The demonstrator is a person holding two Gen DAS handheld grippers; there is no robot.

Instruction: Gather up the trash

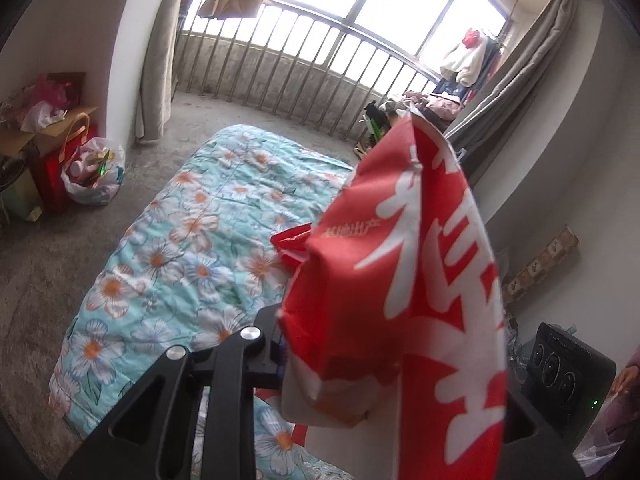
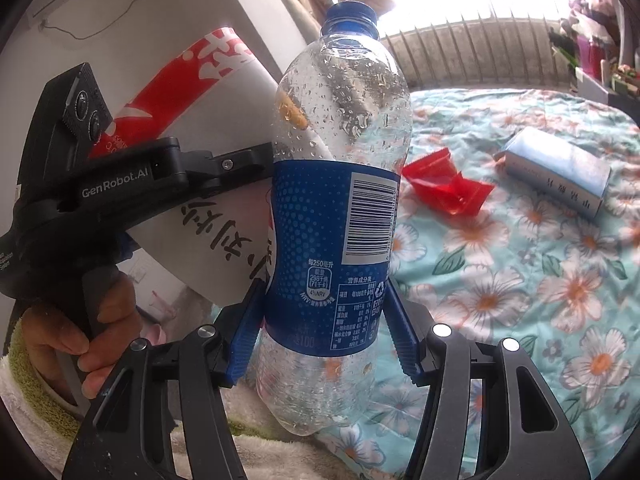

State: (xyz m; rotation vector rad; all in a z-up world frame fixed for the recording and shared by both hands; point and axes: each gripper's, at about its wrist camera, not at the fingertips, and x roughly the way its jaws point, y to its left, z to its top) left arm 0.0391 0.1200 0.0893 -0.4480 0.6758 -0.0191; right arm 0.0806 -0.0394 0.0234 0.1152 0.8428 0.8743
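— So, left wrist view?
— My left gripper (image 1: 320, 364) grips the red-and-white bag's (image 1: 420, 280) rim, held above the floral quilt (image 1: 180, 240).
— Right wrist view?
— My right gripper (image 2: 322, 340) clamps the Pepsi bottle (image 2: 336, 200), unbagged; red wrapper (image 2: 444, 188) and blue box (image 2: 560, 172) remain on the quilt.

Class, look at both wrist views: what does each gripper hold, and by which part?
The right gripper clamps the plastic bottle around its lower body, at the blue label. The left gripper holds the red-and-white bag by an edge.
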